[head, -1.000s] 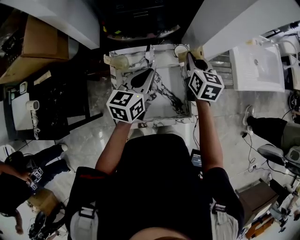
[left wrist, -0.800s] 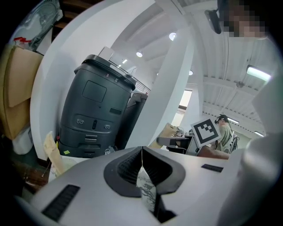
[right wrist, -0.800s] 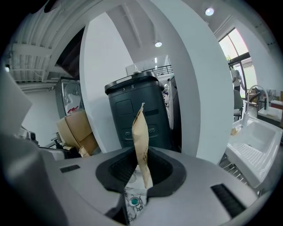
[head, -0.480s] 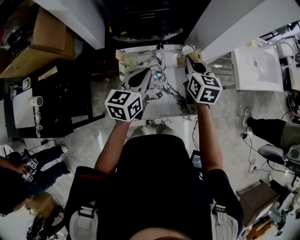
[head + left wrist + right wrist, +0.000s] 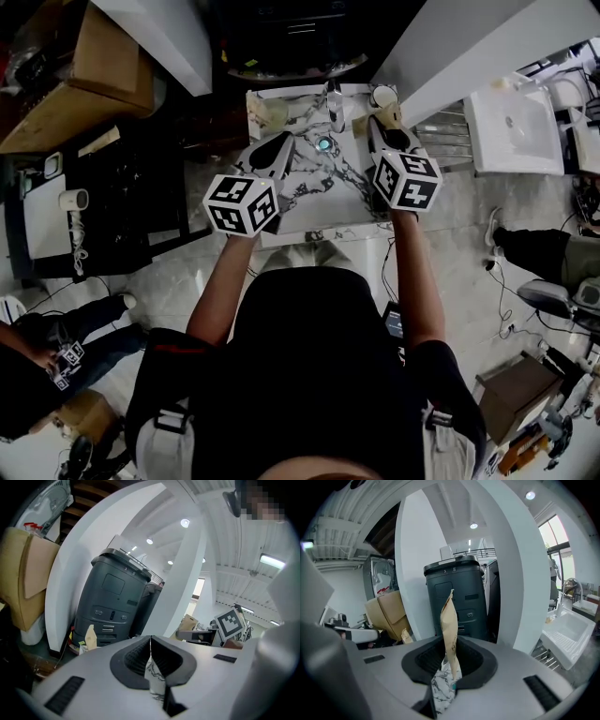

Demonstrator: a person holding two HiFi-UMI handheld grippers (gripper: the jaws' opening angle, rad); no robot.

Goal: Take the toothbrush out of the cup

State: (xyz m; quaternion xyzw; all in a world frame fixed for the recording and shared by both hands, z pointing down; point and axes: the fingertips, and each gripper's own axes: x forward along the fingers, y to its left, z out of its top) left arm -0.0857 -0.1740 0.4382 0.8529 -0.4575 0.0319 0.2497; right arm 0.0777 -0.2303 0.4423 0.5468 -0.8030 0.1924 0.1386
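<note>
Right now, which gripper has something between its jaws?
The right gripper: a strip of brown paper stands pinched between its jaws. The left gripper is shut on nothing.

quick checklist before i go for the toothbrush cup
1. Left gripper free: ok, shut with nothing between its jaws.
2. Right gripper free: not ok, shut on a tan paper piece.
3. Cup found: ok, at the marble sink's back right corner, beside the faucet.
4. Toothbrush seen in cup: cannot tell, too small in the head view.
5. A gripper open for grasping: not ok, both shut.
</note>
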